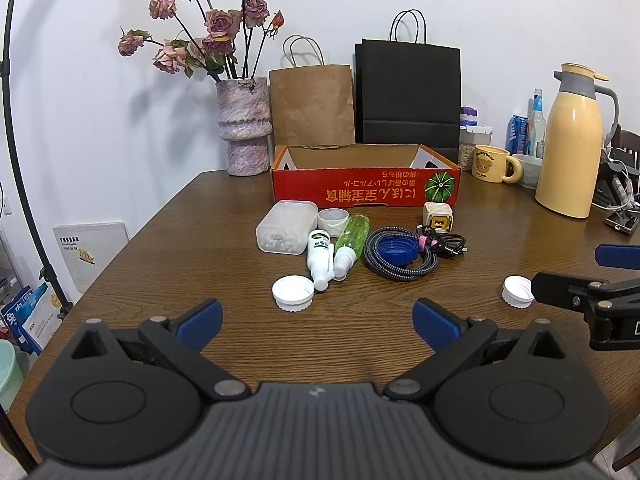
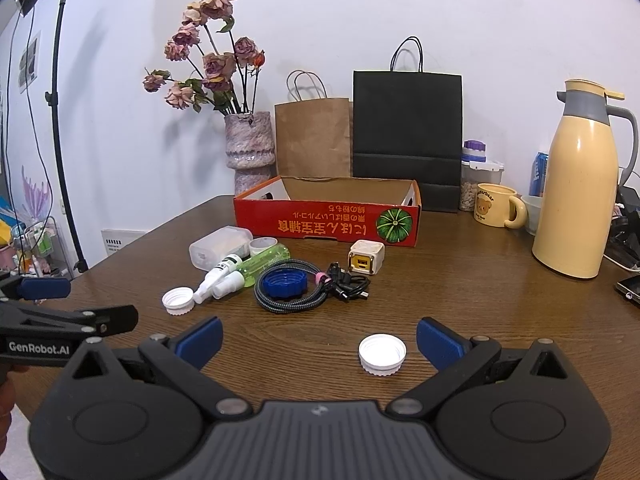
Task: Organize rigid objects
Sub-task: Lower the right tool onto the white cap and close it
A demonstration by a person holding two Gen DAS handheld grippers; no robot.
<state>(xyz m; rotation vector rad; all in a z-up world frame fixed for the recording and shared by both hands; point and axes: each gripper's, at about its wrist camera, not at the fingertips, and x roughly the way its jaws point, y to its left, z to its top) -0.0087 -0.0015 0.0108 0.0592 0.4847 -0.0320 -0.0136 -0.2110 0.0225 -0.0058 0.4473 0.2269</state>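
A: How do the two grippers stand?

B: The left gripper [image 1: 318,322] is spread wide, its blue fingertips [image 1: 200,322] far apart and nothing between them but bare wooden table [image 1: 160,264]. The right gripper [image 2: 320,340] is just as wide and holds nothing.

A: What lies nearest the right fingers?

B: A white cap [image 2: 382,354] sits open side up on the table, between the fingers and close to the right-hand pad [image 2: 438,342], not touching it.

A: And ahead of the left fingers?

B: A second white cap [image 1: 293,293], open side up, lies just beyond the tips, a little left of midway. Past it lie a white spray bottle [image 1: 320,256] and a green spray bottle [image 1: 352,240] on their sides, side by side. To their left lies a clear plastic case [image 1: 286,227], with a small clear cup [image 1: 333,219] just behind the bottles.

A: To the right of those?

B: A coiled braided cable [image 1: 396,264] with a blue cap [image 1: 396,249] resting inside the coil, a bundled black cable [image 1: 446,244] touching it, and a small cream cube charger [image 1: 438,217] behind.

A: And the box?

B: The red cardboard box [image 1: 366,188] stands open farther ahead, beyond all these things; its floor is hidden from both views.
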